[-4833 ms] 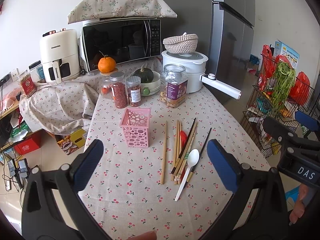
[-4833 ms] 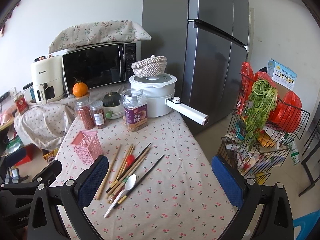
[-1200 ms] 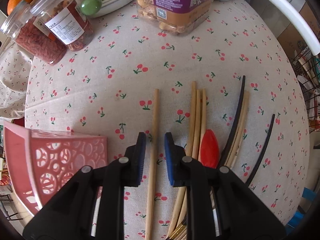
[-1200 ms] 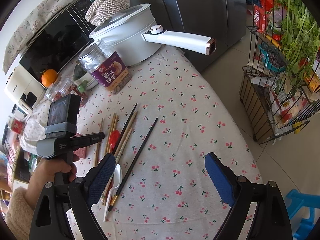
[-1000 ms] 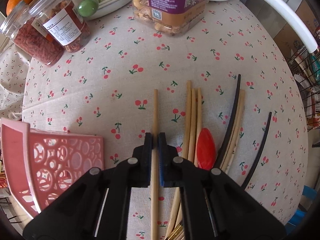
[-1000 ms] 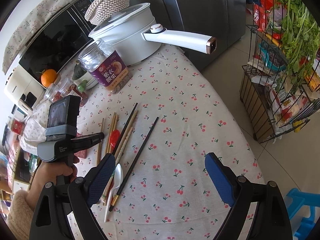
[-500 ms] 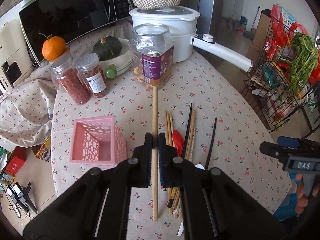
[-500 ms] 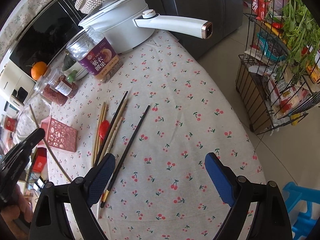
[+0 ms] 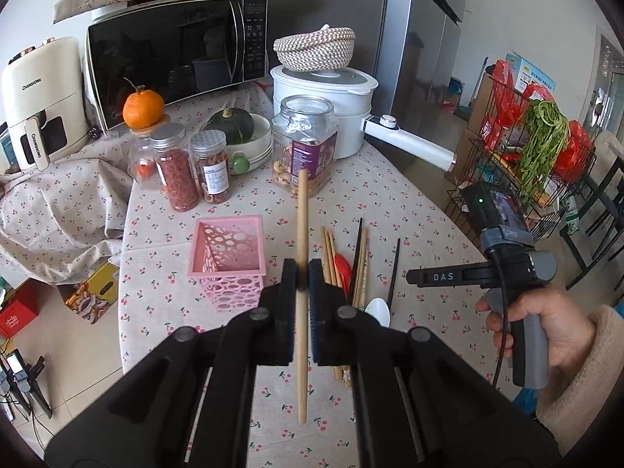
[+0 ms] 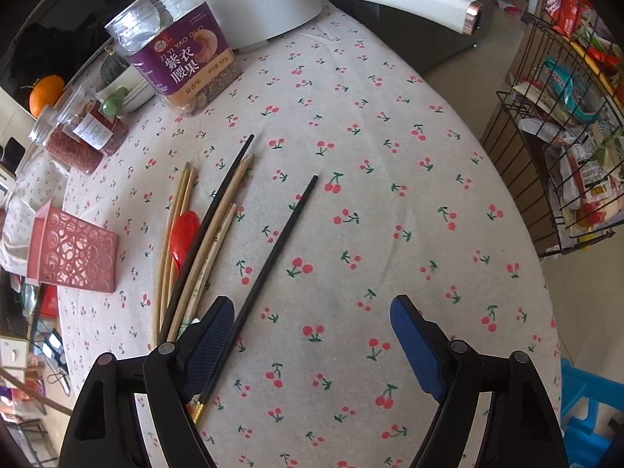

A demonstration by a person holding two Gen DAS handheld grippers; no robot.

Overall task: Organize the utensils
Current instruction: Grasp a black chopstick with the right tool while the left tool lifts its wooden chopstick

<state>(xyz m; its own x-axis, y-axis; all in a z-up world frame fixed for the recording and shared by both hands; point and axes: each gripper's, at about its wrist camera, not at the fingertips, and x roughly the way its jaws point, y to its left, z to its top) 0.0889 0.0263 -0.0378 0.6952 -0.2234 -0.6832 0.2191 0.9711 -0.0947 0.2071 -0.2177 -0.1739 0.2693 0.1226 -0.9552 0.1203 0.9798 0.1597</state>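
My left gripper (image 9: 301,273) is shut on a wooden chopstick (image 9: 301,226) and holds it in the air, above and just right of the pink perforated basket (image 9: 228,257). The basket also shows in the right wrist view (image 10: 74,251). Several wooden and black chopsticks (image 10: 202,241), a red spoon (image 10: 183,234) and a white spoon (image 9: 376,310) lie on the cherry-print tablecloth. My right gripper (image 10: 312,335) is open, low over the cloth, its left pad beside a lone black chopstick (image 10: 273,257).
Behind the utensils stand a cashew jar (image 9: 306,144), two spice jars (image 9: 195,163), a white pot with a long handle (image 9: 409,140), a bowl with a squash (image 9: 234,124) and a microwave (image 9: 175,54). A wire rack with groceries (image 9: 526,148) stands right of the table.
My left gripper closed on the wooden chopstick and lifted it off the cloth, toward the basket. My right gripper came down closer to the lone black chopstick.
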